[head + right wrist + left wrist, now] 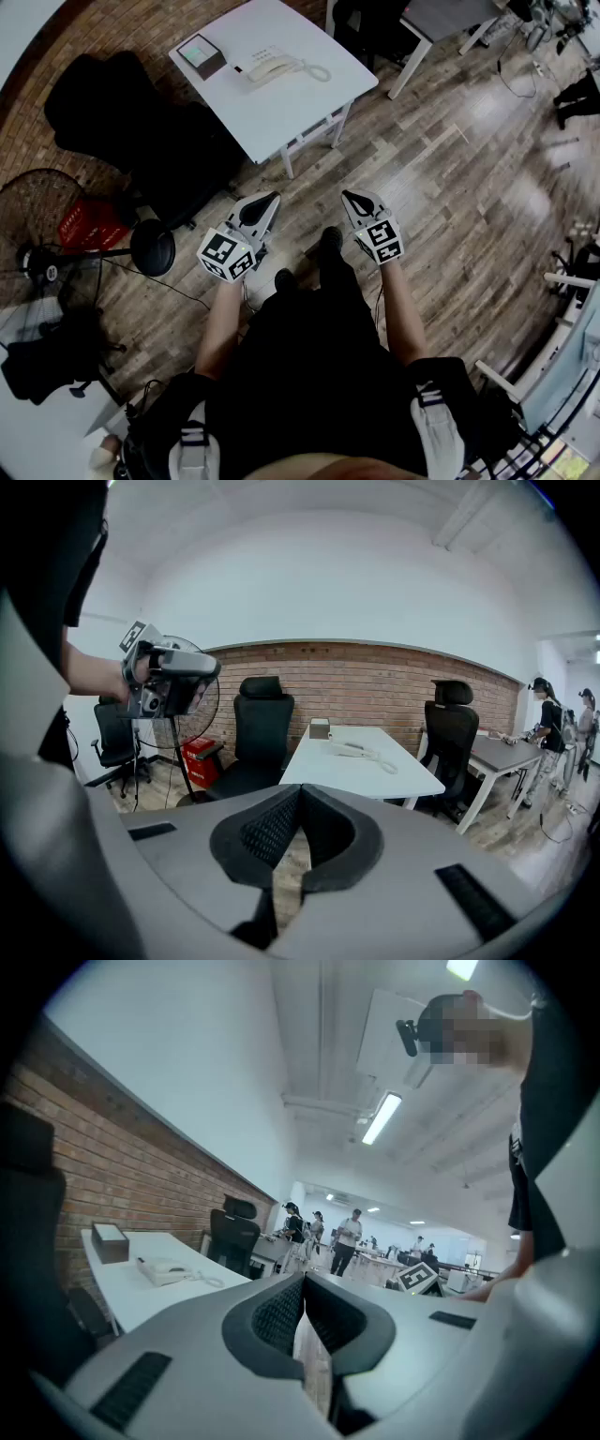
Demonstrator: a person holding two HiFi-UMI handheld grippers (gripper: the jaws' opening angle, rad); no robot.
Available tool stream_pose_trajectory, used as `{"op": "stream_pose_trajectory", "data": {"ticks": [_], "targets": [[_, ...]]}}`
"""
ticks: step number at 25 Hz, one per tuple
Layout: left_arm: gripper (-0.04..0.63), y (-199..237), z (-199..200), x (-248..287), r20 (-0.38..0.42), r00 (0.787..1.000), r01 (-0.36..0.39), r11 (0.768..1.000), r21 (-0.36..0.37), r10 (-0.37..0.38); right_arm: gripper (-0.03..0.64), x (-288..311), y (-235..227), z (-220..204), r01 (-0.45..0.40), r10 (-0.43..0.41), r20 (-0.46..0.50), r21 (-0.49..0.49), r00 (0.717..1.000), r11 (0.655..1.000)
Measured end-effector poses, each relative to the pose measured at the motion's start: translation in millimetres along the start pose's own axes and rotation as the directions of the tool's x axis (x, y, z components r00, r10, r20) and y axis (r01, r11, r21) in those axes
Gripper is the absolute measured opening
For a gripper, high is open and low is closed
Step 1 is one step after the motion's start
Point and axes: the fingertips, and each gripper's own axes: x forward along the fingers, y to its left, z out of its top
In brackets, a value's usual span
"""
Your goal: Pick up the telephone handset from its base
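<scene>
At the far left of the head view a floor fan point(36, 214) stands beside a red crate point(89, 223), with a black office chair point(122, 112) above them by the brick wall. Right of the chair, in the upper middle of the frame, is the white desk point(281, 117). Near its upper-left corner sits a small dark box point(201, 54). Just right of the box the cream telephone handset point(278, 66) lies on its base point(251, 75) — the coiled cord point(319, 71) loops off to the right.

Lower in the frame, over the wood floor point(450, 187), the person holds both tools well apart from the desk. The left hand-held gripper point(273, 196) has its jaws together with nothing between them; its own view shows the pads meeting at the tips. The right hand-held gripper point(346, 194), near it on the right, is likewise closed and empty, and its own view looks across at the desk and phone. A second, grey desk point(441, 17) fills the upper right corner.
</scene>
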Motion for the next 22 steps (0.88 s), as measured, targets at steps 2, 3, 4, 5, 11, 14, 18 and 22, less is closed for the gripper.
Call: {"op": "stream_pose_trajectory", "data": {"ticks": [2,3,4,5,11,14,18,22], "targets": [[0.018,1.8,-14.7,-50.8,-0.005,1.000,-0.020,0.999,-0.040,0.020,-0.005,-6.6,38.3,1.6,0.020,-0.020,0.005,0.029,1.000,0.999],[0.018,3.4,-21.7,-75.2,-0.008,0.999,-0.032,0.998,-0.057,0.031,-0.005,-9.2,56.9,2.8,0.028,-0.029,0.008,0.040,1.000,0.999],[0.018,5.6,-27.2,-98.2,-0.008,0.999,-0.046,0.996,-0.071,0.045,-0.005,-11.2,74.1,4.5,0.033,-0.034,0.012,0.047,0.999,0.998],[0.018,8.0,-29.9,-118.9,0.000,0.998,-0.063,0.995,-0.082,0.063,-0.005,-12.8,89.0,6.5,0.033,-0.034,0.017,0.052,0.999,0.998],[0.018,12.2,-13.9,-178.2,0.078,0.988,-0.133,0.990,-0.047,0.136,-0.005,-18.8,121.5,24.0,0.003,-0.009,0.098,0.057,0.995,0.998],[0.018,8.0,-10.1,-181.9,0.079,0.988,-0.135,0.991,-0.022,0.136,-0.005,-20.0,119.8,36.7,-0.025,0.011,0.160,0.084,0.987,0.996],[0.018,4.4,-7.6,-168.0,0.071,0.987,-0.142,0.990,-0.016,0.142,-0.005,-17.6,105.7,46.6,-0.079,0.052,0.210,0.122,0.976,0.989],[0.018,6.1,1.7,-134.3,0.069,0.986,-0.151,0.988,-0.008,0.151,-0.003,-12.2,70.1,50.0,-0.087,0.064,0.205,0.105,0.977,0.991]]}}
